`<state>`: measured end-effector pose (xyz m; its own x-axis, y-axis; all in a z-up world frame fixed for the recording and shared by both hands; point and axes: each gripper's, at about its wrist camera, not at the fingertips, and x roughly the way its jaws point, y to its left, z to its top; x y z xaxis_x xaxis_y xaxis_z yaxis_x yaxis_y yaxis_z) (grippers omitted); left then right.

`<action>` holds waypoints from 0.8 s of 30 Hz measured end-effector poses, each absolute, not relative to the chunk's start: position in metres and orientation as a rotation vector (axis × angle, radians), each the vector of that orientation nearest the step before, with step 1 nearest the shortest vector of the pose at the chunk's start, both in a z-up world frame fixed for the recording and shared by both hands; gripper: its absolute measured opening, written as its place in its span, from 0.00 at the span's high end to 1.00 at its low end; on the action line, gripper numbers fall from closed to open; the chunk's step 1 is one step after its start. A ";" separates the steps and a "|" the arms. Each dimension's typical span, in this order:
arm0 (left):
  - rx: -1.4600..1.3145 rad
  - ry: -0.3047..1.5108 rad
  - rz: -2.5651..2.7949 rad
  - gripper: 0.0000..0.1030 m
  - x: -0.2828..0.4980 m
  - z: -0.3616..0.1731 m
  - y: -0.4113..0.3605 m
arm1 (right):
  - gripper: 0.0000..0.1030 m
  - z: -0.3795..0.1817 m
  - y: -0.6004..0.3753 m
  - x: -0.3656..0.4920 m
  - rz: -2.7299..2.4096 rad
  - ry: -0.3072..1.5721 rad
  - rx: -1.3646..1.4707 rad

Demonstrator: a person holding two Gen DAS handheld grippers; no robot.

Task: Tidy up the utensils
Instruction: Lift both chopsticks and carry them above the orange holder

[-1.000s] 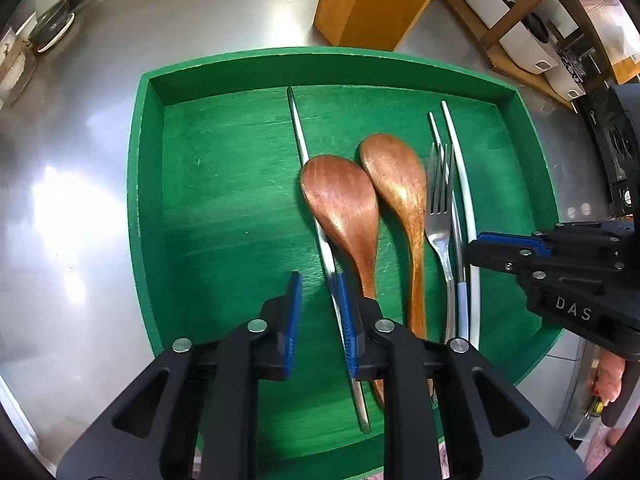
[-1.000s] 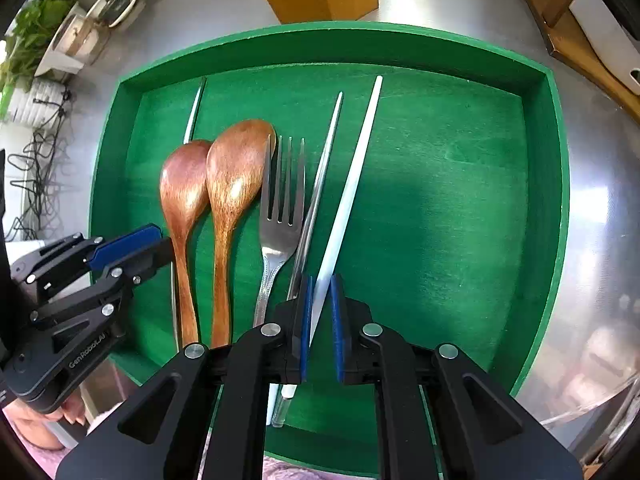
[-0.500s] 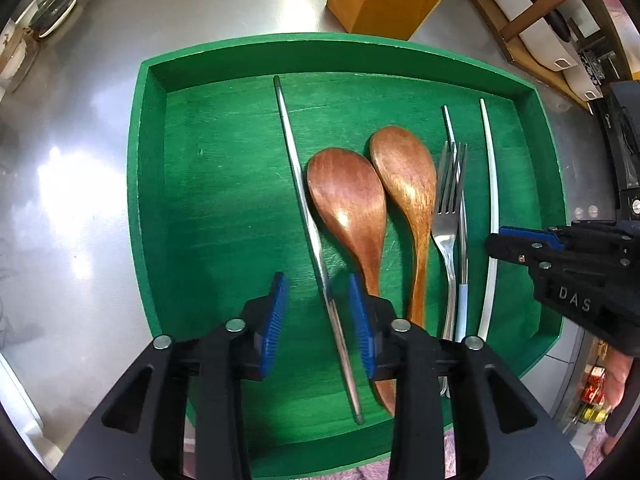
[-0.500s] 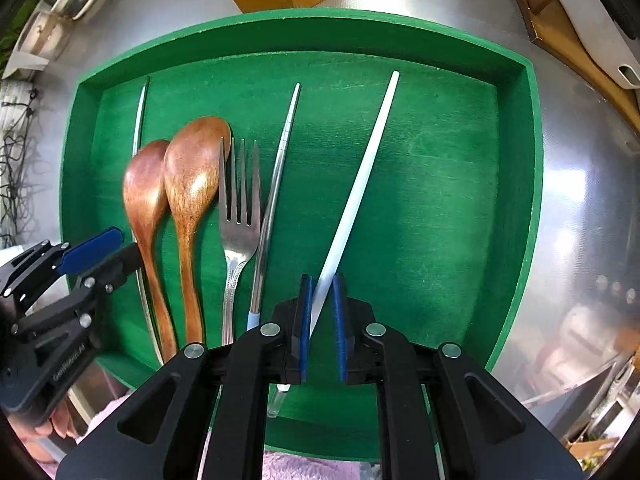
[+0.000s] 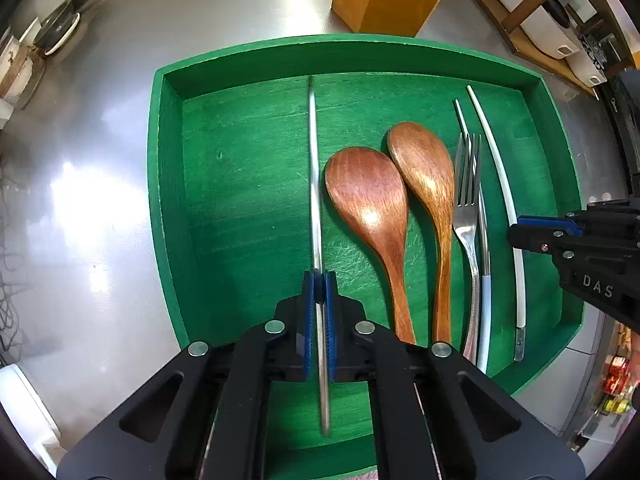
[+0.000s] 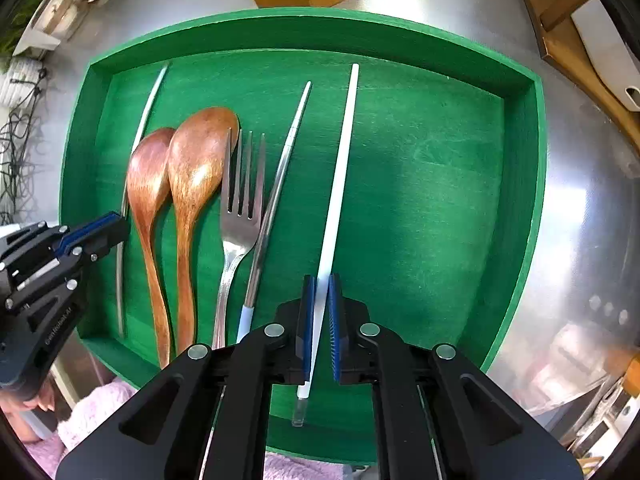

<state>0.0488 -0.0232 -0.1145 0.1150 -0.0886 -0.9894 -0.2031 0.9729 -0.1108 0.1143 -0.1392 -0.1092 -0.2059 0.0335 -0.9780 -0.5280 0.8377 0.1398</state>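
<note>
Left gripper [image 5: 319, 286] pinches steel chopstick [image 5: 314, 184]; right gripper [image 6: 319, 290] white chopstick [image 6: 340, 172]

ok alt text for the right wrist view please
The right gripper is shut on a white chopstick in a green wooden tray. Left of it lie a metal chopstick, a fork and two wooden spoons.

Kitchen — steel counter [image 5: 224, 12], utensil tray [image 5: 160, 184]

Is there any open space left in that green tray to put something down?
Yes: bare floor between the silver chopstick and the green tray left wall, and between the white chopstick and its right wall. The spoons and fork crowd the middle.
</note>
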 end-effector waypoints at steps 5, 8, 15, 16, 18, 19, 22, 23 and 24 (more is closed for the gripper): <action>-0.298 1.456 0.068 0.96 0.044 -0.112 -0.009 | 0.94 -0.104 -0.147 0.105 0.547 1.721 -0.329; -0.329 1.434 0.050 0.96 0.038 -0.105 -0.002 | 0.94 -0.092 -0.158 0.108 0.574 1.701 -0.287; -0.428 1.251 -0.007 0.96 0.020 -0.076 0.017 | 0.94 -0.070 -0.192 0.109 0.669 1.587 -0.138; -0.428 1.210 -0.014 0.96 0.017 -0.071 0.019 | 0.94 -0.066 -0.196 0.109 0.686 1.552 -0.116; -0.433 1.126 -0.031 0.96 0.013 -0.063 0.022 | 0.94 -0.058 -0.202 0.109 0.720 1.477 -0.084; -0.444 1.078 -0.043 0.96 0.011 -0.058 0.025 | 0.94 -0.054 -0.204 0.108 0.733 1.428 -0.079; -0.437 0.946 -0.044 0.96 0.004 -0.044 0.030 | 0.94 -0.040 -0.207 0.107 0.755 1.287 -0.087; -0.435 0.913 -0.043 0.96 0.002 -0.040 0.030 | 0.94 -0.037 -0.209 0.106 0.760 1.239 -0.088; -0.432 0.888 -0.041 0.96 0.001 -0.036 0.031 | 0.94 -0.033 -0.209 0.108 0.760 1.203 -0.089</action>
